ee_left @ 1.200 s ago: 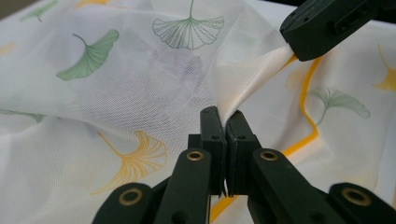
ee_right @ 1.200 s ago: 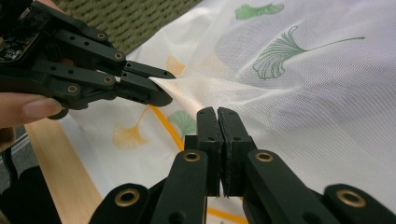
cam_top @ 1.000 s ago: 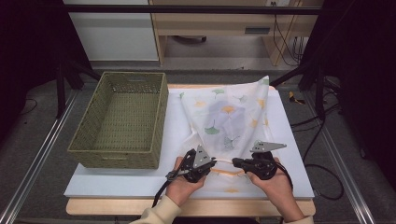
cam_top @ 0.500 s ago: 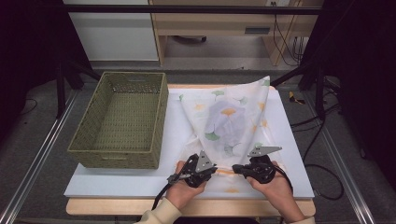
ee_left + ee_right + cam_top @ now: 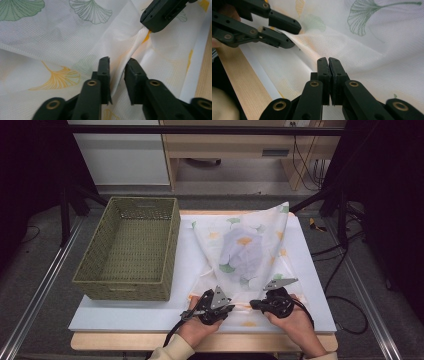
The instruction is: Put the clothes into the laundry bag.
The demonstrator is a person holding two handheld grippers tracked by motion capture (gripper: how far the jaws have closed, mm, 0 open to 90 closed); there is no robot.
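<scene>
White board covers the wooden counter (image 5: pixel 95 340), with a woven basket (image 5: pixel 131 249) well away to the left of both grippers and holding nothing. Directly ahead of the grippers lies the task's thing, a sheer cloth (image 5: pixel 248 245) printed with ginkgo leaves, folded toward a point at the near edge. Folding appears partly done: the cloth is gathered but not yet compact, and placement in the basket probably remains. The right gripper (image 5: pixel 328 61) is clenched on a ridge of cloth. The left gripper (image 5: pixel 117 65) has just been opening; cloth runs between its parted jaws, apparently released. Compared with one second ago, both hands sit slightly nearer the counter's front edge, and the cloth has kept its outline.
</scene>
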